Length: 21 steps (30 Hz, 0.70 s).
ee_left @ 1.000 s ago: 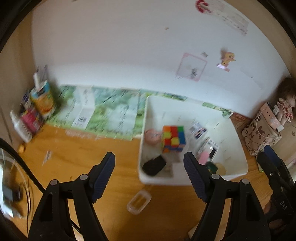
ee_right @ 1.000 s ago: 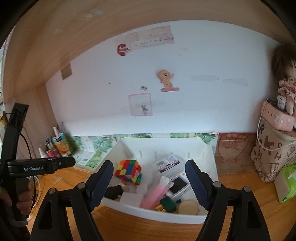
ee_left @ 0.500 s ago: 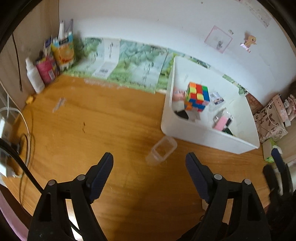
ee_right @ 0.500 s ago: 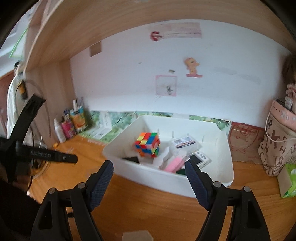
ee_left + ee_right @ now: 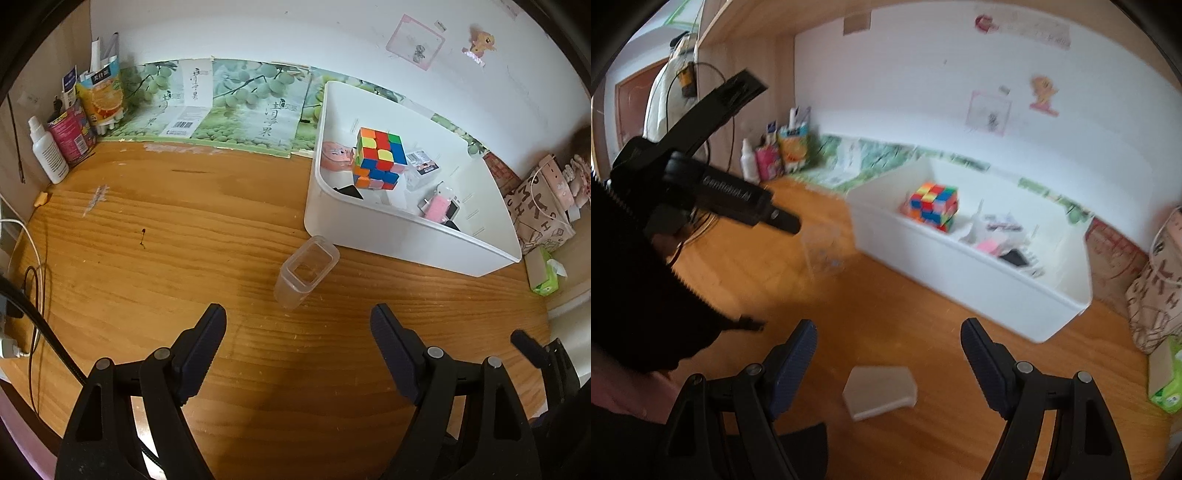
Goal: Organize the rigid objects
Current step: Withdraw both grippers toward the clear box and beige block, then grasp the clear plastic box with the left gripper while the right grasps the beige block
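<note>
Left wrist view: left gripper (image 5: 298,325) spread wide, nothing between the fingers, angled down over the wooden desk (image 5: 155,266). Clear plastic box (image 5: 306,271) stands on the desk just past the fingertips, open top up, no lid on it, close to the near left corner of the white bin (image 5: 402,229); cannot tell if they touch. Bin holds a puzzle cube (image 5: 378,158) near its left end, a pink round item (image 5: 334,155) left of the cube, a pink comb-like piece (image 5: 437,206) and a few small packets further right. Far left corner: white bottle (image 5: 46,151), pink can (image 5: 70,134) and orange carton (image 5: 103,94) grouped against the wall. Green printed sheet (image 5: 236,107) lies along the far edge. Brown patterned bag (image 5: 539,210) sits right of the bin, green tissue pack (image 5: 546,277) near it. Tip of the right gripper shows at the lower right edge.

Right wrist view, blurred: right gripper (image 5: 889,338) also spread, empty. White lid (image 5: 881,391) lies flat on the desk between the fingers and slightly nearer, not touched. Clear plastic box (image 5: 822,251) is further out to the left, well apart from the lid. Left gripper body enters from the left, held by a hand in a dark sleeve (image 5: 639,306), its tip above the box. White bin (image 5: 964,266) with puzzle cube (image 5: 934,206) sits far right of the box.
</note>
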Each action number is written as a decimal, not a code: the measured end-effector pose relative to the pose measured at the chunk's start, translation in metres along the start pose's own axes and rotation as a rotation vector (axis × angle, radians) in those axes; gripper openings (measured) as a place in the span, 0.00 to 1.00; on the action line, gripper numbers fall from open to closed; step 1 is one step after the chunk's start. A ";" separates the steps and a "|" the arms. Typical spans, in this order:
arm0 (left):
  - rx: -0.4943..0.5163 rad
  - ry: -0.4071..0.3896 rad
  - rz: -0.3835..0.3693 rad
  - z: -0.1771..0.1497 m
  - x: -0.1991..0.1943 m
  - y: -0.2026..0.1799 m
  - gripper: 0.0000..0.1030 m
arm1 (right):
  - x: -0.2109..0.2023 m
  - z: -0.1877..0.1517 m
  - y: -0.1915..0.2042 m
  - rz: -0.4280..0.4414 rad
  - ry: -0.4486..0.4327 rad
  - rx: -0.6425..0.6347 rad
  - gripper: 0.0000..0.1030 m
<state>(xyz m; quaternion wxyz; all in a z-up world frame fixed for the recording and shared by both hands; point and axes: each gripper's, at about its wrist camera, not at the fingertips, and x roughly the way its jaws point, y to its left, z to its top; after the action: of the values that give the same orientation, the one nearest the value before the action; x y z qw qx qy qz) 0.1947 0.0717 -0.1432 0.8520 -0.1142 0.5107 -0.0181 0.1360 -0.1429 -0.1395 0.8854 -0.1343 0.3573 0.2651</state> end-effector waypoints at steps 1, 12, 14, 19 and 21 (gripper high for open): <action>0.004 -0.003 0.003 0.001 0.002 -0.001 0.80 | 0.004 -0.001 -0.001 0.009 0.022 0.002 0.78; 0.025 0.002 0.049 0.011 0.026 -0.003 0.80 | 0.041 -0.009 -0.005 0.076 0.207 0.007 0.78; 0.029 0.009 0.051 0.013 0.031 -0.003 0.80 | 0.046 -0.010 -0.005 0.089 0.242 0.010 0.78; 0.071 0.031 0.079 0.018 0.046 -0.006 0.80 | 0.057 -0.015 -0.005 0.102 0.312 0.018 0.78; 0.079 0.035 0.078 0.019 0.050 -0.007 0.80 | 0.061 -0.017 -0.005 0.097 0.339 0.020 0.78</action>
<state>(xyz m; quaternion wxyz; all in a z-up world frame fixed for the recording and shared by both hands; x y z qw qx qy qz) 0.2359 0.0606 -0.1764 0.8469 -0.0601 0.5283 -0.0069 0.1665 -0.1318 -0.1943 0.8000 -0.1509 0.5101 0.2776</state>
